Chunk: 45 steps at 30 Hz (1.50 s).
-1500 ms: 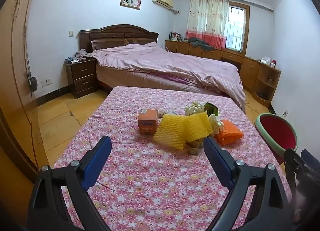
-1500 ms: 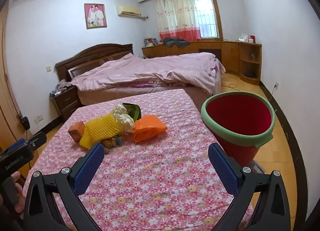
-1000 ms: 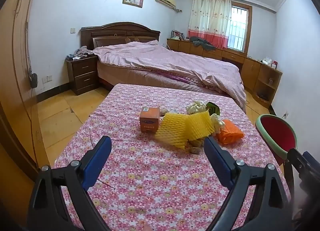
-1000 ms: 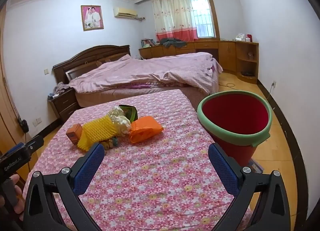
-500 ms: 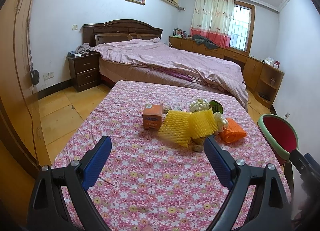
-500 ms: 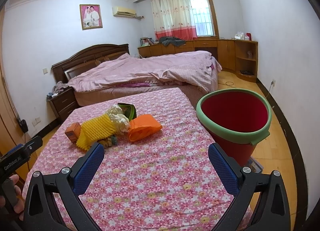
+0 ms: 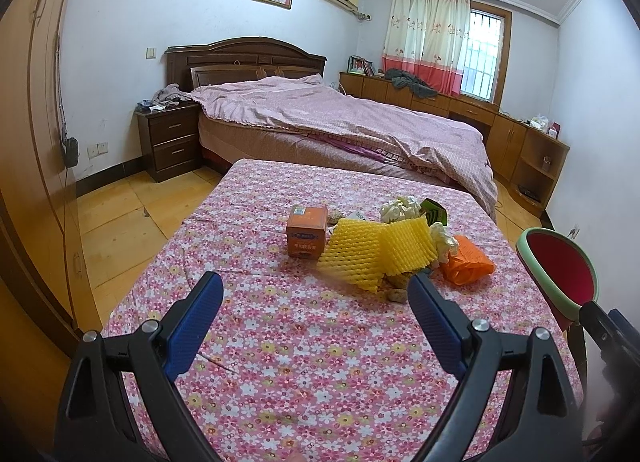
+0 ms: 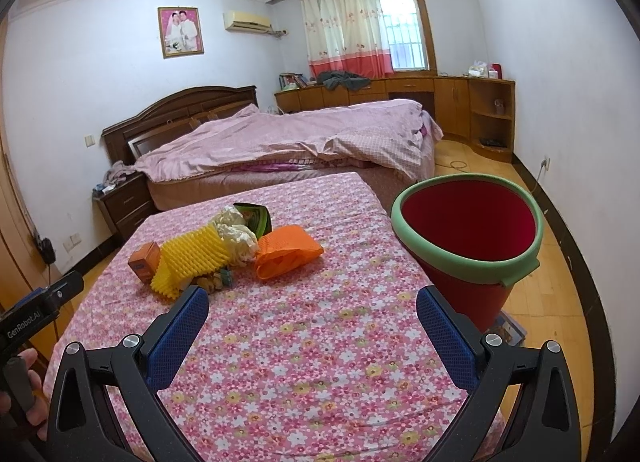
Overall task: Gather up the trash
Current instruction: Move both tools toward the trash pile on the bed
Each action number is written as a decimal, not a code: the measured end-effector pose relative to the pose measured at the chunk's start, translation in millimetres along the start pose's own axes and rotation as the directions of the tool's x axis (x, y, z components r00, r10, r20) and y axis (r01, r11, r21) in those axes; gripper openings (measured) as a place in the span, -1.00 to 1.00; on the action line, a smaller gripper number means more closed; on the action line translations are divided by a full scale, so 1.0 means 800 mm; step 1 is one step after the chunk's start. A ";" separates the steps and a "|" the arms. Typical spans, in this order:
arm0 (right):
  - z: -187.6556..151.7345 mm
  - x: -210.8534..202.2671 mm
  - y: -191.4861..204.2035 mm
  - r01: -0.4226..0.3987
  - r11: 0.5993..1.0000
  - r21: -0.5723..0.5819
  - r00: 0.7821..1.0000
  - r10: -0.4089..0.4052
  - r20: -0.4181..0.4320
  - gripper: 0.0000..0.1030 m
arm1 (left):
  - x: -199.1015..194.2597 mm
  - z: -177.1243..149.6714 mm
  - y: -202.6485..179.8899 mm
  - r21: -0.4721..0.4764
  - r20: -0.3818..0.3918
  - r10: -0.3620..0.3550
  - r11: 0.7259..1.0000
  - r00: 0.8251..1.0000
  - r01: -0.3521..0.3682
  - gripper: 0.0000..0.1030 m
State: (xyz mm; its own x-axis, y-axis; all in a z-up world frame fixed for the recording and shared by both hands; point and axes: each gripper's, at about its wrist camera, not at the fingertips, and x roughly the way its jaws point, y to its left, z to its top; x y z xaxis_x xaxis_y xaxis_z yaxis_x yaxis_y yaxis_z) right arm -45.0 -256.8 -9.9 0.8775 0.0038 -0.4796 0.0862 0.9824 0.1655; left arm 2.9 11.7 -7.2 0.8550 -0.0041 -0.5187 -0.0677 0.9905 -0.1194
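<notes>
Soft daylight from the curtained window (image 7: pixel 482 57), sharp centre, fisheye-warped dark corners.

Both wrist views look forward over the same floral table (image 7: pixel 304 362) toward the bed (image 8: pixel 280 141).

one orange box (image 7: pixel 307 232), two yellow foam nets (image 7: pixel 354 260), one orange net (image 7: pixel 467 260), one red bucket (image 8: pixel 468 240)

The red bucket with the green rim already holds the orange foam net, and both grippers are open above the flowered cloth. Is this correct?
Not quite. The red bucket is empty inside, as the right wrist view shows; the orange foam net lies on the flowered cloth beside the yellow net. The rest holds: the left gripper and the right gripper are both open.
</notes>
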 end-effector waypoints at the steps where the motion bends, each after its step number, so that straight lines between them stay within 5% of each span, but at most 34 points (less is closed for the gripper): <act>1: 0.000 0.000 -0.001 0.001 1.000 0.001 1.000 -0.001 0.000 1.00 | -0.001 0.000 0.000 0.000 0.000 0.000 1.000 1.000 0.000 0.81; 45: -0.005 0.019 -0.006 0.005 1.000 0.009 0.999 -0.005 -0.041 1.00 | 0.016 -0.004 0.009 -0.001 -0.031 0.011 1.000 0.999 -0.011 0.81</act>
State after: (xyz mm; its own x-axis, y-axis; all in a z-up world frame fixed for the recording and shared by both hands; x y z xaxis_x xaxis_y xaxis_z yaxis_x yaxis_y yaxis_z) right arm -33.9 -260.5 -21.2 0.8570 0.0065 -0.5153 0.0950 0.9808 0.1704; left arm 12.1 18.4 -17.3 0.8376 0.0028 -0.5463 -0.0781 0.9903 -0.1147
